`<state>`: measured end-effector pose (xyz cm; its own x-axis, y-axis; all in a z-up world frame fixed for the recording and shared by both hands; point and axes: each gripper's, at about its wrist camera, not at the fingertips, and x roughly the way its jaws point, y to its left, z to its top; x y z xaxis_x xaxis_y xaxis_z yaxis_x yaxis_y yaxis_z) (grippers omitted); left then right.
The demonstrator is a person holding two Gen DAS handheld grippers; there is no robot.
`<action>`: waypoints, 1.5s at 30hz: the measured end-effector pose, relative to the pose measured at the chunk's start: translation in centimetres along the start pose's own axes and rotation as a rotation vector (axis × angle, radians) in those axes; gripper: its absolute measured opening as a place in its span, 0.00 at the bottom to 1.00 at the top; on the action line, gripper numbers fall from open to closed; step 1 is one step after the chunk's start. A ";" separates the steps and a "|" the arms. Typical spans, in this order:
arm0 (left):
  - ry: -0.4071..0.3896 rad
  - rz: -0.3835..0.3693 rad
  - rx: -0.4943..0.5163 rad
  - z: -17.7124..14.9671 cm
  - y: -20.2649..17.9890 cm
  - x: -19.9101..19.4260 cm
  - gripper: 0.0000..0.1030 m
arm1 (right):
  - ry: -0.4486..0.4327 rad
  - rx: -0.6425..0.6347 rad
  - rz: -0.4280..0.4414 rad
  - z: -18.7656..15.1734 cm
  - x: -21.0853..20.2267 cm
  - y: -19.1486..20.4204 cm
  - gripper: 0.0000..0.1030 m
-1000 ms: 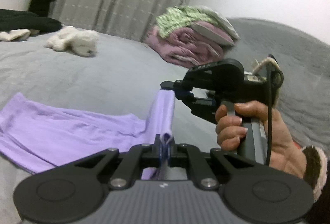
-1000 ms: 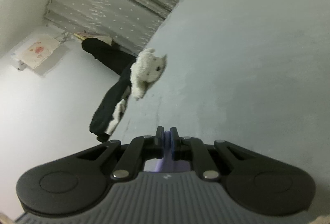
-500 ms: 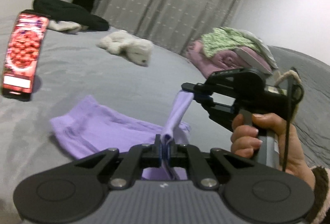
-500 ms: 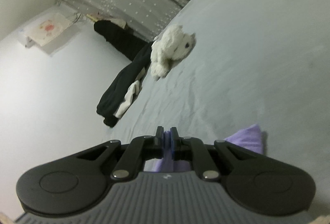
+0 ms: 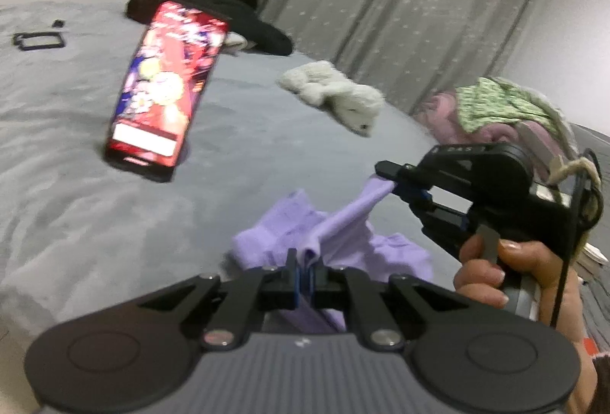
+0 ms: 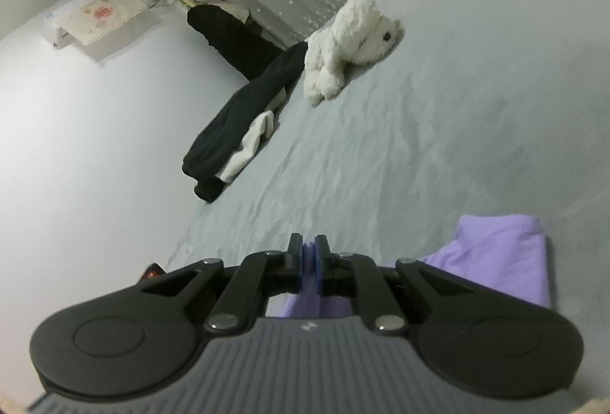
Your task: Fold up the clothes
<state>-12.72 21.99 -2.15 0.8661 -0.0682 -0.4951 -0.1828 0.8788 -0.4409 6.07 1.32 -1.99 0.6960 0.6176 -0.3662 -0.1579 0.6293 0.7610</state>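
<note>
A lilac garment (image 5: 289, 227) lies partly doubled over on the grey bed. My left gripper (image 5: 305, 263) is shut on one edge of it, with a fold of cloth poking up between the pads. A taut strip of the cloth runs up and right to my right gripper (image 5: 389, 177), which a hand (image 5: 507, 280) holds and which is shut on the other end. In the right wrist view my right gripper (image 6: 309, 254) pinches lilac cloth, and the rest of the garment (image 6: 503, 254) lies flat to the lower right.
A phone (image 5: 167, 86) with a bright red screen lies on the bed at the left. A white plush toy (image 5: 335, 93) and black clothes (image 5: 213, 13) lie farther back. A pile of pink and green clothes (image 5: 495, 109) sits at the right. Grey curtains (image 5: 400, 2) hang behind.
Both grippers have carried the held edge across the bed to the left, folding the garment over itself. The spread part looks much shorter, and the phone has come into the left wrist view.
</note>
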 end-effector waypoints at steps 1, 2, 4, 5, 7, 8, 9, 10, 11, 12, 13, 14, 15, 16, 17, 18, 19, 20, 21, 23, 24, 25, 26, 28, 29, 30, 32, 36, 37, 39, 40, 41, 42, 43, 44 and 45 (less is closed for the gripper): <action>0.002 0.010 -0.006 0.0 0.3 0.2 0.04 | 0.005 0.002 -0.002 -0.2 0.4 0.0 0.08; 0.005 0.020 -0.008 0.0 0.5 0.3 0.04 | 0.008 0.006 -0.001 -0.4 0.7 0.0 0.08; 0.010 0.039 -0.010 0.1 0.8 0.6 0.04 | 0.013 0.009 0.003 -0.6 1.2 0.1 0.08; 0.013 0.048 -0.010 0.0 0.9 0.8 0.04 | 0.016 0.010 0.005 -0.7 1.5 0.1 0.08; 0.021 0.065 -0.008 0.0 1.0 1.1 0.04 | 0.025 0.007 0.006 -0.9 1.9 0.0 0.08; 0.025 0.077 -0.008 0.0 1.1 1.2 0.05 | 0.035 0.005 0.010 -1.0 2.1 -0.1 0.09; 0.027 0.090 -0.007 0.0 1.2 1.3 0.07 | 0.045 0.003 0.015 -1.1 2.4 -0.2 0.09; 0.029 0.103 -0.005 0.0 1.2 1.3 0.07 | 0.057 0.002 0.020 -1.3 2.5 -0.2 0.12; 0.031 0.116 -0.004 0.1 1.3 1.3 0.08 | 0.063 0.002 0.024 -1.4 2.5 -0.3 0.16; 0.026 0.124 -0.006 0.2 1.4 1.3 0.08 | 0.064 0.001 0.028 -1.4 2.3 -0.3 0.16; 0.020 0.129 -0.009 0.4 1.5 1.3 0.09 | 0.064 -0.002 0.031 -1.4 2.1 -0.2 0.16; 0.013 0.133 -0.010 0.6 1.5 1.2 0.12 | 0.063 -0.009 0.034 -1.3 1.9 -0.1 0.16; 0.005 0.135 -0.007 1.0 1.4 1.2 0.15 | 0.062 -0.017 0.038 -1.2 1.6 0.1 0.17; -0.003 0.136 -0.004 1.3 1.4 1.3 0.17 | 0.060 -0.024 0.040 -1.2 1.4 0.2 0.17; -0.010 0.137 -0.001 1.6 1.3 1.3 0.23 | 0.057 -0.030 0.036 -1.1 1.1 0.2 0.18; -0.018 0.138 0.003 1.9 1.3 1.4 0.25 | 0.053 -0.031 0.029 -1.0 0.7 0.2 0.19; -0.026 0.137 0.003 2.2 1.2 1.4 0.26 | 0.049 -0.031 0.023 -1.0 0.4 0.1 0.28; -0.032 0.132 0.007 2.6 1.0 1.5 0.27 | 0.043 -0.029 0.017 -0.9 0.1 0.0 0.37; -0.037 0.125 0.014 2.9 0.7 1.7 0.27 | 0.036 -0.028 0.011 -0.8 -0.2 -0.1 0.38; -0.043 0.104 0.049 3.5 0.1 2.1 0.28 | 0.029 -0.030 -0.003 -0.5 -0.9 -0.3 0.38; -0.044 0.092 0.075 3.6 -0.3 2.4 0.28 | 0.027 -0.034 -0.013 -0.3 -1.2 -0.4 0.38; -0.046 0.081 0.100 3.8 -0.7 2.7 0.28 | 0.026 -0.039 -0.023 -0.2 -1.6 -0.5 0.38; -0.044 0.069 0.125 3.9 -1.2 3.1 0.27 | 0.025 -0.051 -0.032 -0.1 -1.9 -0.6 0.38; -0.035 0.041 0.172 4.0 -2.0 4.0 0.27 | 0.023 -0.097 -0.061 -0.1 -2.5 -0.5 0.38; -0.030 0.026 0.190 4.0 -2.3 4.5 0.26 | 0.022 -0.126 -0.076 -0.1 -2.9 -0.5 0.38; -0.022 0.011 0.210 3.9 -2.6 5.0 0.22 | 0.022 -0.155 -0.092 -0.1 -3.2 -0.5 0.38; -0.005 -0.020 0.253 3.8 -3.2 6.0 0.15 | 0.021 -0.214 -0.123 -0.2 -3.8 -0.5 0.38; 0.007 -0.027 0.298 3.7 -3.9 7.9 0.10 | 0.009 -0.339 -0.187 -0.7 -4.4 -0.9 0.38; 0.011 -0.023 0.301 3.6 -3.9 8.5 0.09 | 0.008 -0.362 -0.202 -0.9 -4.4 -1.0 0.38; 0.023 -0.009 0.298 3.5 -3.9 9.6 0.07 | 0.014 -0.389 -0.219 -1.2 -4.0 -1.5 0.38; 0.029 0.000 0.296 3.5 -3.8 10.1 0.06 | 0.016 -0.406 -0.224 -1.4 -3.8 -1.6 0.38; 0.030 0.006 0.296 3.5 -3.8 10.5 0.06 | 0.020 -0.423 -0.230 -1.6 -3.6 -1.7 0.37; 0.029 0.017 0.301 3.3 -3.7 10.8 0.06 | 0.026 -0.443 -0.237 -1.8 -3.4 -1.8 0.37; 0.028 0.029 0.307 3.2 -3.6 11.0 0.06 | 0.033 -0.462 -0.244 -2.1 -3.1 -1.9 0.36; 0.028 0.041 0.313 3.0 -3.5 11.2 0.05 | 0.047 -0.477 -0.253 -2.3 -2.8 -2.1 0.33; 0.027 0.054 0.319 2.9 -3.3 11.5 0.05 | 0.059 -0.493 -0.272 -2.4 -2.4 -2.3 0.27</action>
<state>-0.82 19.64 -4.21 0.8456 -0.0266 -0.5331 -0.0691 0.9849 -0.1587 3.07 -0.46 -4.15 0.7194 0.4188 -0.5542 -0.2967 0.9066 0.3000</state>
